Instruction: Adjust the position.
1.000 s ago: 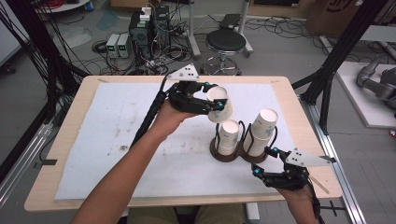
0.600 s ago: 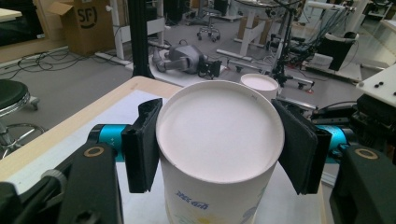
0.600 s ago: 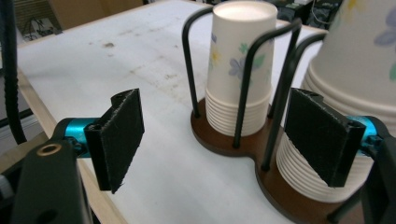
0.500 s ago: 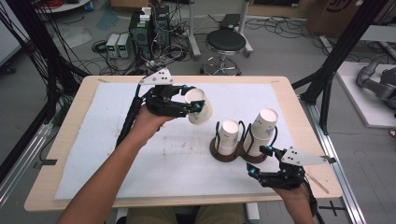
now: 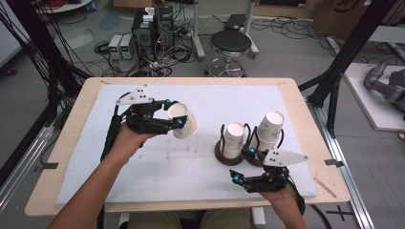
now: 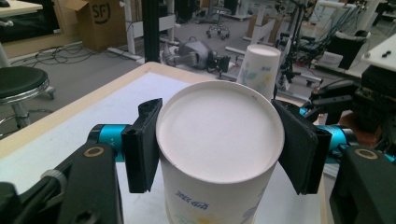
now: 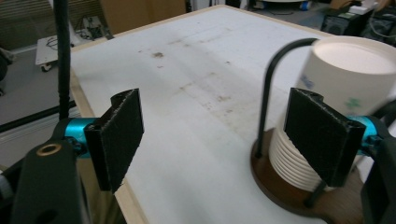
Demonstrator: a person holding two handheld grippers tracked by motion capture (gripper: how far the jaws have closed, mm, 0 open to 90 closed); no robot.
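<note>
High view first: the left gripper (image 5: 175, 114) pinches a white paper cup (image 5: 183, 120) between its two black jaws, held above the white mat (image 5: 86, 162), left of the table's middle and nearer the far edge than the near one. The cup lies tilted in the grip, one round end turned toward the gripper and the far-left corner, its body pointing toward the middle of the table. In the left gripper view the jaws press on opposite sides of the cup (image 6: 219, 154), just below that round white end, which faces the camera; blue print shows low on the cup's wall.

Right of the held cup, well apart from it, two dark round holders with wire loops stand side by side near the table's right half. The left holder (image 5: 228, 156) carries a stack of cups (image 5: 234, 140), the right holder (image 5: 254, 160) a taller stack of cups (image 5: 270, 129).

The right gripper (image 5: 243, 166) sits near the table's front edge, just in front of the two holders, with its jaws spread and nothing between them. In the right gripper view its pads stand wide apart over bare, stained mat, and a cup stack (image 7: 341, 102) in its holder rises behind the right-hand pad, apart from it.

A wooden table (image 5: 291, 88) carries the mat.
</note>
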